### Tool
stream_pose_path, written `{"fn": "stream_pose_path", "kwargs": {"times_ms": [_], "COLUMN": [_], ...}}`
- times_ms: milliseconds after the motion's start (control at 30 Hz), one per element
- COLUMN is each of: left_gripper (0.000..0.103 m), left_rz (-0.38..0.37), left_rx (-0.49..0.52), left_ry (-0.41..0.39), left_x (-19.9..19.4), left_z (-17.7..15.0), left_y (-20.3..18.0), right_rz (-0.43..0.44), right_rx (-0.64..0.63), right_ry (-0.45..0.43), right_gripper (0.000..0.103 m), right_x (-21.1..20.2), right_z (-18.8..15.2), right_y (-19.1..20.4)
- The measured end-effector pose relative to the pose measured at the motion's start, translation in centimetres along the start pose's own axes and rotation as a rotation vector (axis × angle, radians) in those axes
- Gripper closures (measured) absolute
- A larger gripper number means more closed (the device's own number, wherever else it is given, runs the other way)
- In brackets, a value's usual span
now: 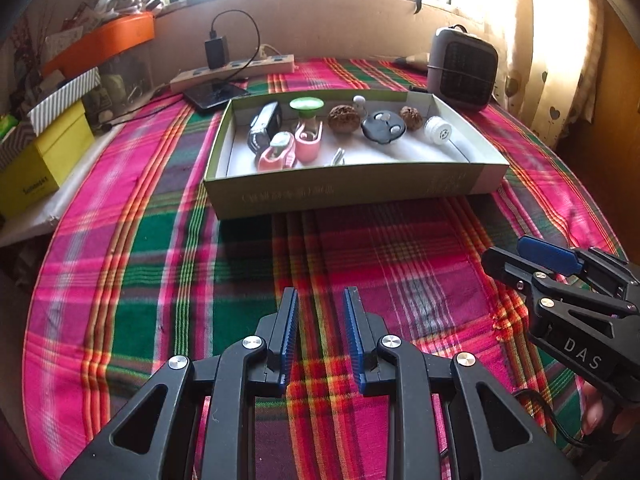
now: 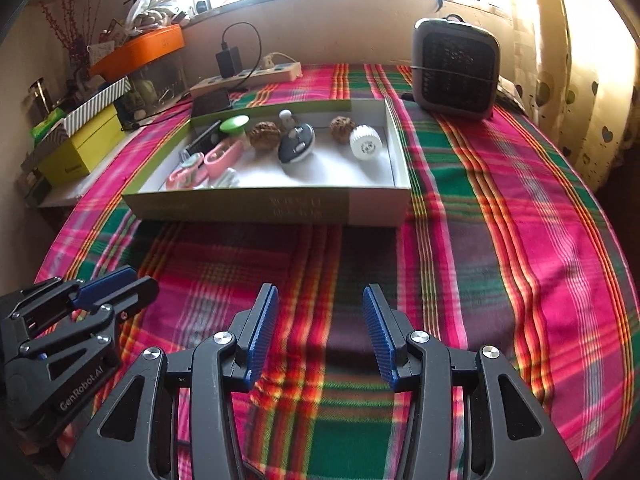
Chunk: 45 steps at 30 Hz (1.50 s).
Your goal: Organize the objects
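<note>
A shallow green box [image 1: 344, 192] [image 2: 260, 208] with a white inside lies on the plaid cloth ahead of both grippers. In it are two walnuts [image 1: 343, 119] [image 2: 265, 134], a black round piece [image 1: 383, 126] [image 2: 296, 144], a white ribbed cylinder [image 1: 438, 131] [image 2: 365, 142], a green-capped item [image 1: 306, 106], two pink items [image 1: 309, 140] [image 2: 224, 152] and a black-and-silver device [image 1: 264, 126]. My left gripper [image 1: 323, 296] [image 2: 142, 278] hovers open over bare cloth, holding nothing. To its right, my right gripper [image 2: 321, 292] [image 1: 506, 250] is open and also holds nothing.
A grey heater [image 1: 462, 68] [image 2: 456, 68] stands behind the box's right end. A power strip [image 1: 232, 72] with a charger and a dark phone [image 1: 214, 94] lie at the back left. A yellow box [image 1: 44, 160] and an orange box [image 1: 104, 40] crowd the left side.
</note>
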<state>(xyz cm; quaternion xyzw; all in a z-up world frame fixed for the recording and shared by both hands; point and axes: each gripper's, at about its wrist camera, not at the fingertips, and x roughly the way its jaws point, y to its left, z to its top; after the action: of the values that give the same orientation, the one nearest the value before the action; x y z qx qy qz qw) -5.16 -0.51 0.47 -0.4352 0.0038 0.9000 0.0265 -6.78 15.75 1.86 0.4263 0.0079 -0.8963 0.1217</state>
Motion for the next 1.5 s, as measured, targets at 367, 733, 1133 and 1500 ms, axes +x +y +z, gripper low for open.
{"fn": "stream_pose_path", "kwargs": {"times_ms": [367,733,1133,1500], "left_gripper": [0.081,0.08,0.08,0.08], "left_rz": [0.047,0.052,0.051,0.052], "left_rx": [-0.019,-0.033,-0.04,-0.038], "left_ry": [-0.07,-0.097,-0.096,-0.096], "left_x": [-0.8,-1.2,-1.3,-1.3], "left_z": [-1.7,-2.6,-2.7,-2.7], "left_y": [-0.8,-0.9,-1.0,-0.9], "right_rz": [-0.06,-0.103,-0.112,-0.112], "right_rx": [-0.01,-0.009,-0.005,-0.005], "right_ry": [-0.027,-0.056,-0.067,-0.067], "right_gripper": [0.05,0.05,0.049,0.049], "right_x": [-1.0,-1.5,-1.5,-1.5], "right_z": [-1.8,-2.8,-2.9,-2.9], "right_y": [-0.1,0.3,0.4,0.4]}}
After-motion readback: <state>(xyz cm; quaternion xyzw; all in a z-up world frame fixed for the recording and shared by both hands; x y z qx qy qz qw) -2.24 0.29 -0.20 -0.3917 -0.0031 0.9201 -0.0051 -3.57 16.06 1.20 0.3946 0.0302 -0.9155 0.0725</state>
